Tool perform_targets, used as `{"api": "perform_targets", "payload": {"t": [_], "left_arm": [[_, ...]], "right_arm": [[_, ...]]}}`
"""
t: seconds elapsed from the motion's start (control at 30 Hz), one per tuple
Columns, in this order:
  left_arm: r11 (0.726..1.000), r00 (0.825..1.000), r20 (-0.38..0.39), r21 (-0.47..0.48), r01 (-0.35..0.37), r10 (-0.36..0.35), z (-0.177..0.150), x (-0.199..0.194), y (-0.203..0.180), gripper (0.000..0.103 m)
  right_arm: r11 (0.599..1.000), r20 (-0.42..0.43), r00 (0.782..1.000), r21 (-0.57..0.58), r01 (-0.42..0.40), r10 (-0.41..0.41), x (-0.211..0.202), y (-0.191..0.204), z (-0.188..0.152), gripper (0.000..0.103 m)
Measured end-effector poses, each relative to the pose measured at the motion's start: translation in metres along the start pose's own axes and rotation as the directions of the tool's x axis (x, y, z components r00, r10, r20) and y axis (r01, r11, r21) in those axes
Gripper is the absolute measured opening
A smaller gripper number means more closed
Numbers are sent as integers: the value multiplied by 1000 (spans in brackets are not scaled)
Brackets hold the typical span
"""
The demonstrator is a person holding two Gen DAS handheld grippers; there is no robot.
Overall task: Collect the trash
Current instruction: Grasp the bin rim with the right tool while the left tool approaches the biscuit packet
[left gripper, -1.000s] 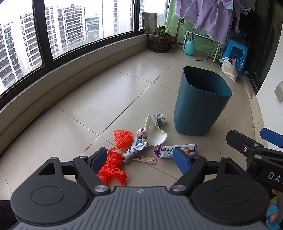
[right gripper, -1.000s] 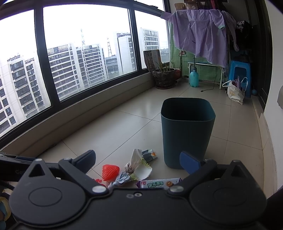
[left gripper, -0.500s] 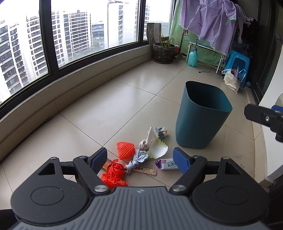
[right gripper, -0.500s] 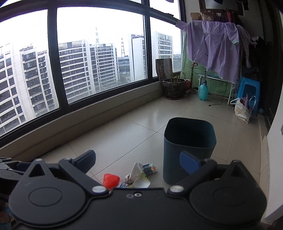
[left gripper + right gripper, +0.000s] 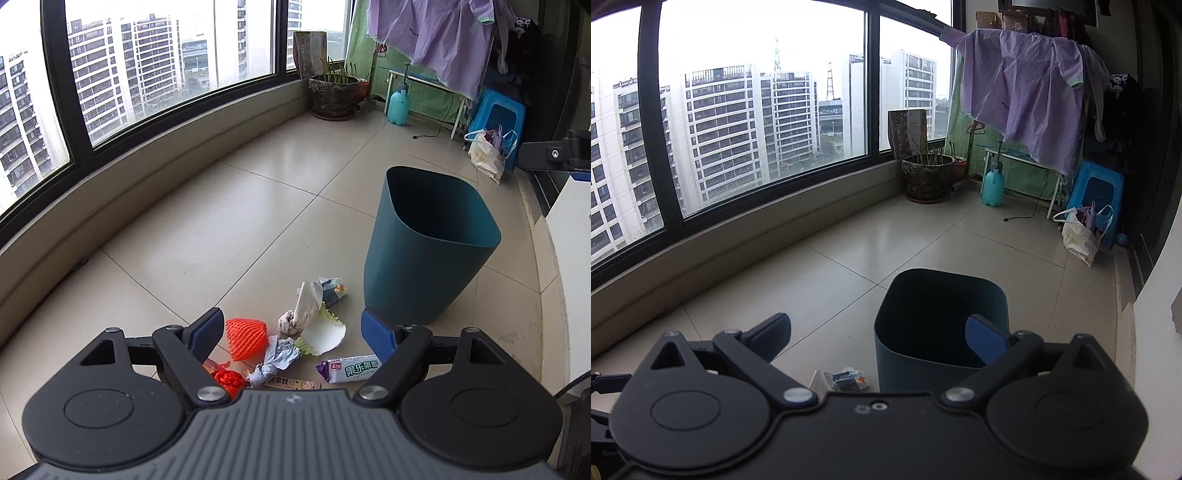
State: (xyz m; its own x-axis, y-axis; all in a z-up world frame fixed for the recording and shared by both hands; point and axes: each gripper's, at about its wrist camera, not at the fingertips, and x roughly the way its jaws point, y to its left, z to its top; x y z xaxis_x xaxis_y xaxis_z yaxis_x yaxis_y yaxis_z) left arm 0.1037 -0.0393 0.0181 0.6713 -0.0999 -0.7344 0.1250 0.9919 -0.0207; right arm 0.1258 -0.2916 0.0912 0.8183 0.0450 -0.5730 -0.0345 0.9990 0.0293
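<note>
Both tongs have lifted away from the floor, left tongs (image 5: 293,330) and right tongs (image 5: 886,334) spread and empty; the litter (image 5: 295,343) (nothing collected yet) lies left of the bin (image 5: 428,254).

Both tongs (image 5: 293,334) higher, trash (image 5: 295,343) farther.

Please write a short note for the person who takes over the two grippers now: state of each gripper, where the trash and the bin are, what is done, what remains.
Left gripper: open, empty, above the trash pile.
Right gripper: open, empty, raised facing the teal trash bin.
The bin stands upright on the floor tiles, right of the pile; no trash shows inside it.
On the floor: orange foam net, red plastic bag, crumpled foil wrapper, twisted tissue, white cookie packet.
Done: nothing collected.
Left: put every piece in the bin.
</note>
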Motion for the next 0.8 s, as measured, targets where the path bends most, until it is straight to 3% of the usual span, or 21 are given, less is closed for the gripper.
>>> {"api": "perform_targets", "payload": {"t": [0.17,0.3,0.5,0.73,0.8], "left_arm": [[1000,1000,-17,7,5,-4,25,36,-9,81],[1000,1000,-24,24,10,-9,36,62,-19,81],[999,997,-67,36,31,-29,39,107,-33,81],[996,989,-143,76,49,-38,38,166,-50,81],[991,981,-188,107,74,-53,33,187,-57,81]], "right_arm": [[998,-78,996,-53,42,-46,43,-20,30,99],[989,-86,990,-109,101,-110,79,-38,47,99],[992,-175,977,-50,112,-119,133,-82,44,96],[986,-303,941,11,163,-152,201,-121,26,88],[981,-354,922,45,188,-160,222,-138,17,78]]}}
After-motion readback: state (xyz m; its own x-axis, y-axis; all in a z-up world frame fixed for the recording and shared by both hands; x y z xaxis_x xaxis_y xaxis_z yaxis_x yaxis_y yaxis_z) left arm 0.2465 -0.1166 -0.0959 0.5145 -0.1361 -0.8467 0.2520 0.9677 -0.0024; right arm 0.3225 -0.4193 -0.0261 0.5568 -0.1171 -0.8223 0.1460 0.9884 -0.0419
